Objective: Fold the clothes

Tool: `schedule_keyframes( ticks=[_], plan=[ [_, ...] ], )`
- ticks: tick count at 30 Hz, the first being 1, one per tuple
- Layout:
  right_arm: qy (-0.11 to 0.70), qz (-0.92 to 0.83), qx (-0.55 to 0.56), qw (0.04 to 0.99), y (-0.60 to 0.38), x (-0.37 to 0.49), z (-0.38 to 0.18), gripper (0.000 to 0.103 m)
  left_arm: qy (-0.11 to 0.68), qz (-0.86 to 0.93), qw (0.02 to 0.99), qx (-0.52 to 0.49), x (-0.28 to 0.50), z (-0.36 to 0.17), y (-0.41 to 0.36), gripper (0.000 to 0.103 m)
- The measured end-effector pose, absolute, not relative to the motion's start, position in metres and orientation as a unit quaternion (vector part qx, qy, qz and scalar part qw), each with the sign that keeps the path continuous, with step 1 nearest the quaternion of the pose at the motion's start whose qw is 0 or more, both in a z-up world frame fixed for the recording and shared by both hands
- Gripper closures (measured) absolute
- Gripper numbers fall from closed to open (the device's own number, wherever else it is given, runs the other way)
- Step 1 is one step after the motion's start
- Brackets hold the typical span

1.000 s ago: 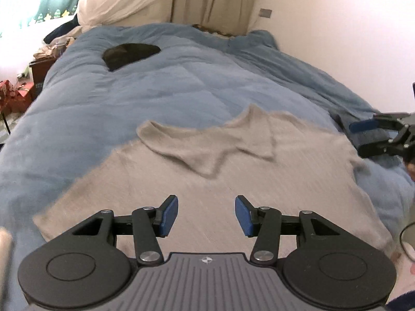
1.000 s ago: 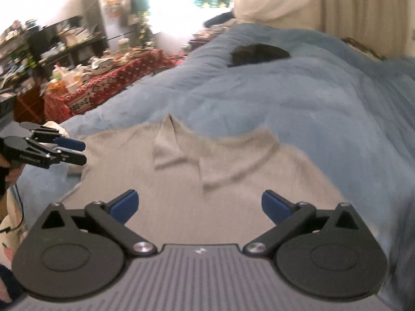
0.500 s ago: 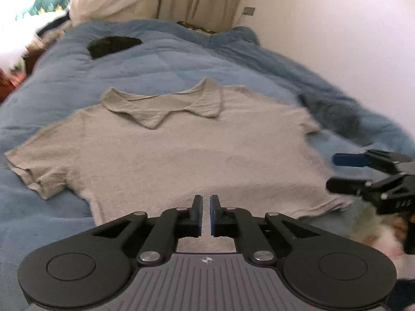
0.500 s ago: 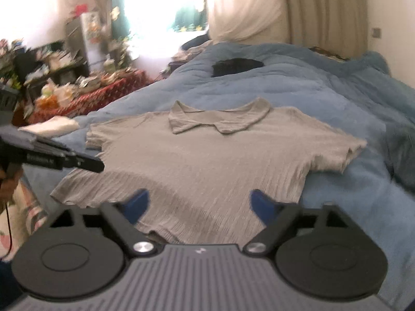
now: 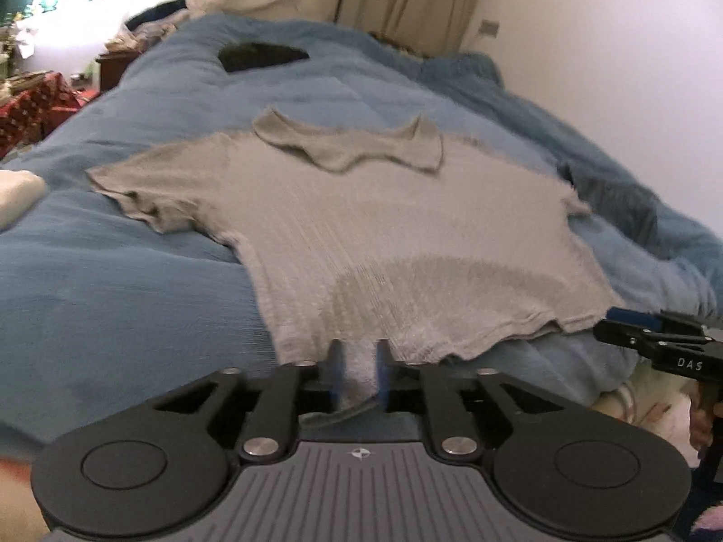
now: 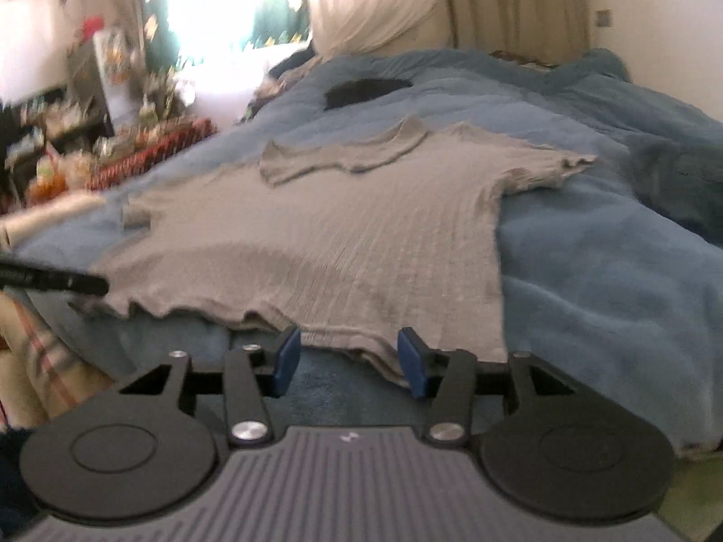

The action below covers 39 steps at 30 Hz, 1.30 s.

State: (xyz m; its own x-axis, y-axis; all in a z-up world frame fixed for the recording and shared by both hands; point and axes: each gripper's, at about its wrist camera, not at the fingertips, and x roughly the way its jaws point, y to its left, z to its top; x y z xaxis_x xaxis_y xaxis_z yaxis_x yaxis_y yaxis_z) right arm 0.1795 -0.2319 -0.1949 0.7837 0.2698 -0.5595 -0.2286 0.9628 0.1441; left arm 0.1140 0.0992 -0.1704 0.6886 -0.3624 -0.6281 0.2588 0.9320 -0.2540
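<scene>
Both tongs at the shirt's near hem, setting up the first fold.

Left tongs (image 5: 357,372): jaws opening, hem fabric between the pads, grip uncertain. Right tongs (image 6: 348,361): jaws closing, hem edge between them, pads not yet pressing. Grey polo shirt (image 5: 388,235) lies flat ahead on the blue duvet (image 5: 113,298), collar farthest. Best to seat both hem corners deep before lifting, evenly.

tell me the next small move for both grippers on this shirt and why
Probably close both on the hem and lift it. The grey shirt lies flat on the blue duvet, collar far. The left gripper has hem fabric between its opening jaws; the right gripper straddles the hem's other corner, jaws closing, with no sure pinch visible.
</scene>
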Motion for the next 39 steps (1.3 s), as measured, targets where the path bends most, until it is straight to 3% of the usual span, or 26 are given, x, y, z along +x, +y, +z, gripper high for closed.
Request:
schedule_keyframes(
  ticks=[5, 9, 17, 19, 20, 28, 35, 39],
  plan=[
    [0.287, 0.086, 0.048, 0.953, -0.262, 0.173, -0.184, 0.049, 0.342, -0.134, 0.926, -0.090, 0.105, -0.168, 0.121, 0.066],
    [0.290, 0.061, 0.036, 0.954, -0.279, 0.172, -0.183, 0.050, 0.381, -0.136, 0.903, -0.144, 0.121, -0.184, 0.136, 0.075],
    [0.326, 0.059, 0.072, 0.941, -0.292, 0.189, -0.201, 0.058, 0.394, -0.150, 0.898, -0.127, 0.129, -0.193, 0.120, 0.072],
    [0.332, 0.060, 0.072, 0.939, -0.288, 0.194, -0.205, 0.077, 0.393, -0.148, 0.900, -0.116, 0.129, -0.194, 0.117, 0.099],
    [0.333, 0.059, 0.068, 0.939, -0.286, 0.195, -0.204, 0.097, 0.395, -0.150, 0.899, -0.119, 0.129, -0.192, 0.118, 0.099],
    [0.311, 0.052, 0.047, 0.948, -0.287, 0.185, -0.181, 0.099, 0.371, -0.140, 0.911, -0.116, 0.108, -0.149, 0.148, 0.099],
    [0.340, 0.051, 0.042, 0.938, -0.286, 0.193, -0.201, 0.098, 0.418, -0.134, 0.895, -0.077, 0.119, -0.186, 0.132, 0.098],
    [0.341, 0.049, 0.044, 0.938, -0.288, 0.192, -0.205, 0.093, 0.418, -0.132, 0.897, -0.067, 0.119, -0.189, 0.129, 0.092]
  ],
)
